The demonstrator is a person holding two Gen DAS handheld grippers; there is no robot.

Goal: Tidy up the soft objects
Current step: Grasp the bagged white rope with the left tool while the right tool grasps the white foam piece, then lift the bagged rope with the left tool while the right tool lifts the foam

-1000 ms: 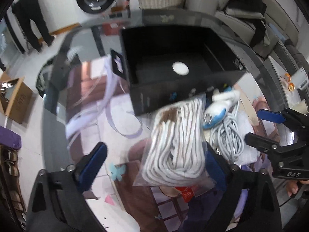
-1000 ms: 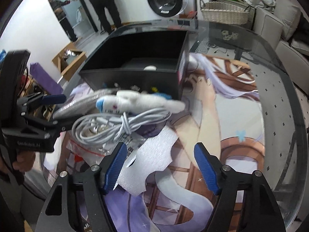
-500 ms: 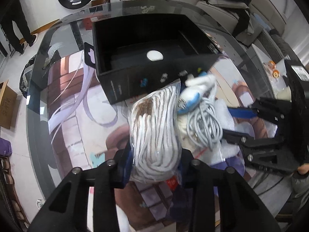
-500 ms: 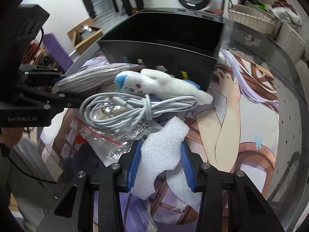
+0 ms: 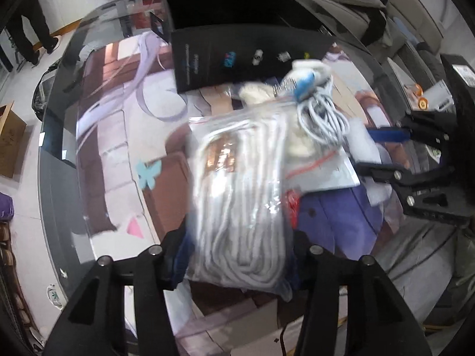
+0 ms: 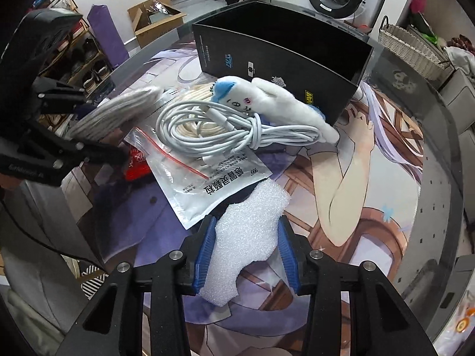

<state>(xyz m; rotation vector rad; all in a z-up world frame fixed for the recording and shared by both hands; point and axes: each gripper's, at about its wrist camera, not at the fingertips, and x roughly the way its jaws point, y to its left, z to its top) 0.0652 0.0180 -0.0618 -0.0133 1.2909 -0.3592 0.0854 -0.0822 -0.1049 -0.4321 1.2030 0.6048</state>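
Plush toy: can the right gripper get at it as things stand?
Probably not yet: the right gripper is shut on the foam. The plush toy lies uncovered ahead on the cable, so the path is free once the foam is dropped.

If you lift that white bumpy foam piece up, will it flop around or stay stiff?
The foam piece probably weighs very little; it looks airy and full of tiny bubbles. It would likely bend some, since it is thin and ragged-edged. The right hand-held gripper is shut on it, and it may squash a bit between those blue pads.
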